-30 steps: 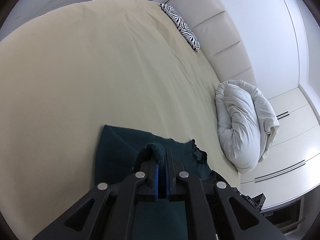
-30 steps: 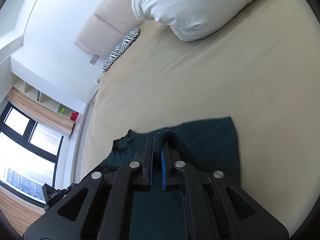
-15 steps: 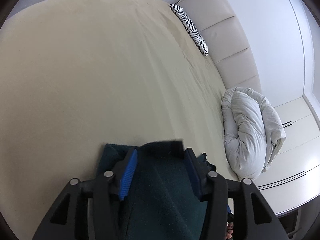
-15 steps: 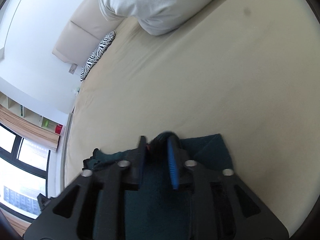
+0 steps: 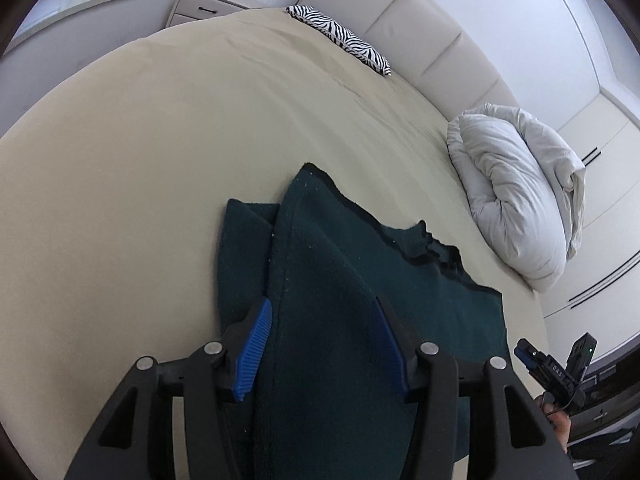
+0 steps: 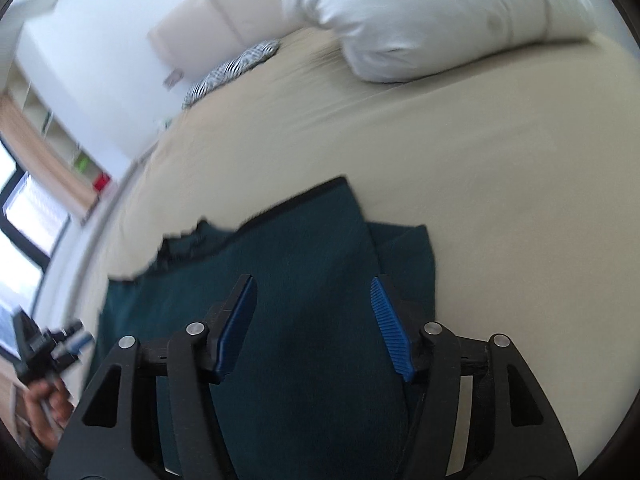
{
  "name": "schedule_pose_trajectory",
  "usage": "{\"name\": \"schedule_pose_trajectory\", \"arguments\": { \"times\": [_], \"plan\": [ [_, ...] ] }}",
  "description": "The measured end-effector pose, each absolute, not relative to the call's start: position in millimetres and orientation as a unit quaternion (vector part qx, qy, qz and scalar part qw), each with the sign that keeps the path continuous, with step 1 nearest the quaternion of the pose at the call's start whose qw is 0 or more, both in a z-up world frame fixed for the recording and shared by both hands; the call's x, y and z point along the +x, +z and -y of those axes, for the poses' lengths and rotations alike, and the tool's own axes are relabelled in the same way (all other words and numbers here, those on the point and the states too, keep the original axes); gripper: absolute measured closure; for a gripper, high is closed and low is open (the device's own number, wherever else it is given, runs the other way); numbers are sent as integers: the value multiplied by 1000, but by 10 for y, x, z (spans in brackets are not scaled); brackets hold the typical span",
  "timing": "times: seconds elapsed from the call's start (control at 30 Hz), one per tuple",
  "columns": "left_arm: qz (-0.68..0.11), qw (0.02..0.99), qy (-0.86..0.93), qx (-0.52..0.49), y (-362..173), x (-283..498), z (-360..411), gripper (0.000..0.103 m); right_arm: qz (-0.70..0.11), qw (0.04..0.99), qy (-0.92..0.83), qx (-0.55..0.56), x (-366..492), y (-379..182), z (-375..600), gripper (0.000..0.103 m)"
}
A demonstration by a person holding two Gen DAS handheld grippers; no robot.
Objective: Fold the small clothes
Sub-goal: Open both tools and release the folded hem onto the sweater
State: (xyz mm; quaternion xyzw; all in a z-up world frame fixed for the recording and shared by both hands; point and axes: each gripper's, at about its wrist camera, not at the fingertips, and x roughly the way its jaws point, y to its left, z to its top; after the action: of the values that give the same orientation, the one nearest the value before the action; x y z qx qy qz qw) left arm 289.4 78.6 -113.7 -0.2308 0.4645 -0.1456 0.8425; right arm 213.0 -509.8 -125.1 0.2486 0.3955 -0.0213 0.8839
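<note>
A dark green garment (image 5: 340,280) lies on the beige bed (image 5: 160,140), its near part folded over the far part, with a jagged dark edge at the far right. My left gripper (image 5: 320,324) is open, its blue pads apart just above the cloth. In the right wrist view the same garment (image 6: 304,264) lies folded under my right gripper (image 6: 314,304), which is open and empty. Each gripper shows small at the edge of the other's view: the right one (image 5: 556,364) and the left one (image 6: 52,344).
A rolled white duvet (image 5: 520,200) lies at the bed's right edge, also seen in the right wrist view (image 6: 440,16). A zebra-print pillow (image 5: 340,36) rests by the padded headboard (image 5: 420,40). A nightstand (image 5: 208,6) stands behind the bed. Wardrobes (image 5: 600,184) stand on the right.
Both grippers were shut on the green garment's edge a second ago. They have opened and let it go, and have pulled back. The cloth now lies folded over itself.
</note>
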Motion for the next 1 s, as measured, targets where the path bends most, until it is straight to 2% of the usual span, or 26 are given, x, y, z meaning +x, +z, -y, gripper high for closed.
{"name": "schedule_pose_trajectory", "arguments": {
  "times": [0.2, 0.37, 0.43, 0.5, 0.57, 0.6, 0.73, 1.0],
  "plan": [
    [-468, 850, -141, -197, -1150, 2936, -730, 49, -418, 876, -59, 232, 1901, -1441, 5124, 50],
    [-476, 846, -139, -194, -1264, 2938, -732, 58, -443, 864, -42, 235, 1905, -1633, 5096, 56],
    [-476, 847, -135, -194, -1279, 2938, -741, 66, -437, 865, -36, 244, 1887, -1650, 5110, 57],
    [-480, 845, -131, -196, -1291, 2950, -762, 86, -438, 864, -31, 246, 1909, -1668, 5119, 66],
    [-480, 845, -130, -197, -1294, 2953, -786, 92, -438, 866, -27, 240, 1913, -1670, 5107, 75],
    [-479, 846, -130, -197, -1294, 2949, -797, 94, -438, 867, -26, 237, 1915, -1670, 5099, 77],
    [-475, 850, -128, -191, -1280, 2916, -810, 96, -431, 871, -28, 233, 1891, -1631, 5107, 95],
    [-447, 863, -112, -206, -1203, 2726, -999, 96, -407, 881, -53, 236, 1799, -1547, 5172, 98]
  ]
}}
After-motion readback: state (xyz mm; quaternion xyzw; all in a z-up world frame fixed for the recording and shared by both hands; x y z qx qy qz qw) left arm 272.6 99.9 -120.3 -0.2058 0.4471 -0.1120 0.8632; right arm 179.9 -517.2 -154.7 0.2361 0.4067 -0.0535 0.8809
